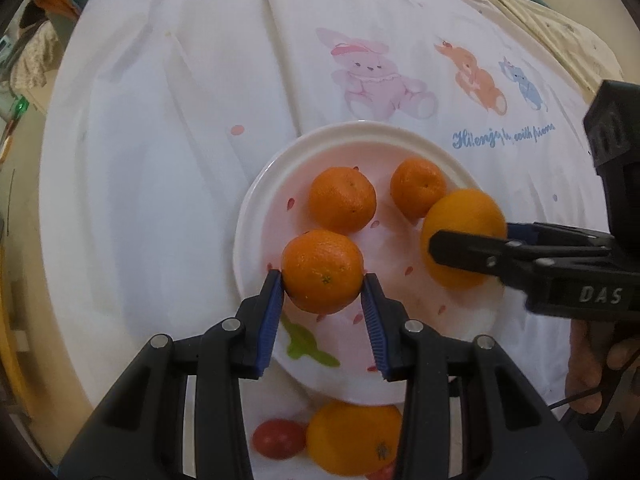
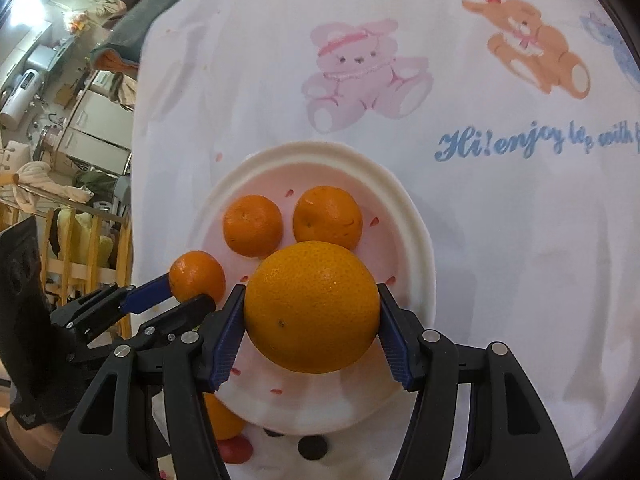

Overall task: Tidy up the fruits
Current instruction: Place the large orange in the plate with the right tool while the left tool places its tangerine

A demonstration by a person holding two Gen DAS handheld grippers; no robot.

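**Both grippers hold fruit over the plate**

Blue-padded fingers of the left gripper (image 1: pixel 323 280) clamp a mandarin (image 1: pixel 322 271) from both sides, holding it over the near left part of the white plate (image 1: pixel 256 184). Below that gripper, off the plate's near rim, lie an orange (image 1: pixel 354 442) and a red tomato (image 1: pixel 279 438) on the white cloth (image 1: pixel 160 160).

From the right wrist view, the right gripper (image 2: pixel 312 308) is closed on a larger orange (image 2: pixel 312 306), gripped at its left and right sides above the plate's near half. Two more mandarins rest on the plate's far half, one on the left (image 2: pixel 253 225) and one on the right (image 2: pixel 327 217), just beside each other. The cloth carries printed bears, a pink one (image 2: pixel 360 72) and an orange one (image 2: pixel 532 44), and blue script (image 2: pixel 520 140) beyond the plate.
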